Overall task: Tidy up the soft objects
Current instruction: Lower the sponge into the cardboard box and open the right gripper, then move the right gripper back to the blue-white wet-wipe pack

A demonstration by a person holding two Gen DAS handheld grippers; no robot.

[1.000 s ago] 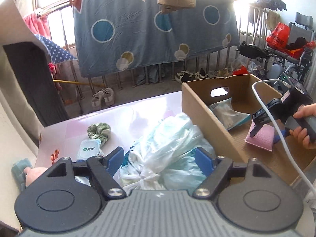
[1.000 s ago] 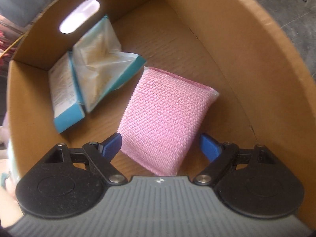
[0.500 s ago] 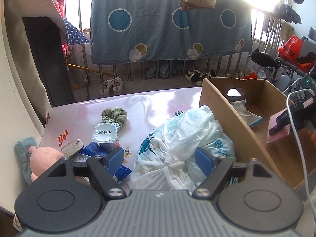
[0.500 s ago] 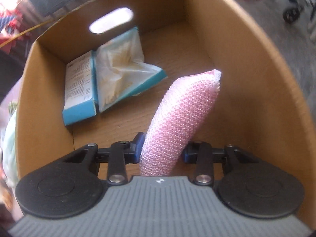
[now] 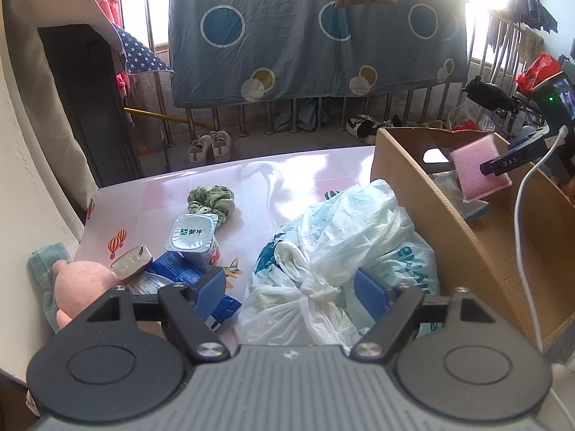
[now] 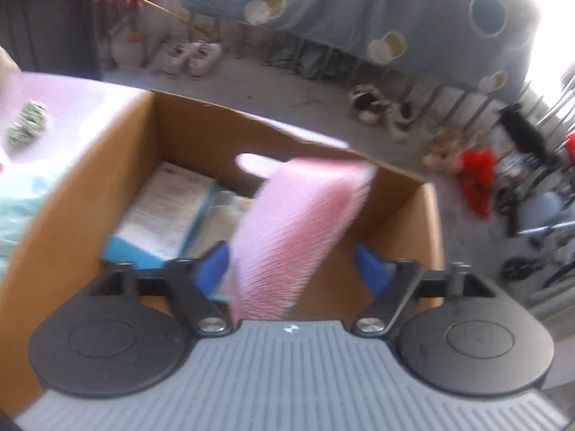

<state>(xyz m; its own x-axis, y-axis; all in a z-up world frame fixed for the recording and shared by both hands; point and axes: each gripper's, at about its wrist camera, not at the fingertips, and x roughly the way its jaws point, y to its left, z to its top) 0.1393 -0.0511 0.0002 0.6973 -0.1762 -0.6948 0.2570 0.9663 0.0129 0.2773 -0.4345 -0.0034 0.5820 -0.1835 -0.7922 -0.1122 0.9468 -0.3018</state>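
sponge: pink knit sponge (image 6: 298, 230) up in the air over the open cardboard box (image 6: 90, 179), standing between my right fingers, motion-blurred
right gripper: my right gripper (image 6: 291, 265) jaws are opening; left blue pad looks against the sponge, right pad clear of it, so released, not clamped
box contents: teal-edged packets (image 6: 161, 215) lying on the box floor, toward the far left corner
left gripper: my left gripper (image 5: 289, 292) fingers spread wide, nothing pinched; hovers over the knotted white plastic bag (image 5: 341, 251)
bag: on the pink table (image 5: 280, 179), touching the box's left wall
other soft items: green scrunchie (image 5: 212, 201) mid-table; pink plush toy (image 5: 81, 287) at the near left table edge
non-soft clutter: yogurt cup (image 5: 194, 237) near the scrunchie, blue packet (image 5: 172, 273) beside it
background: blue circle-print blanket (image 5: 305, 36) hung on the railing
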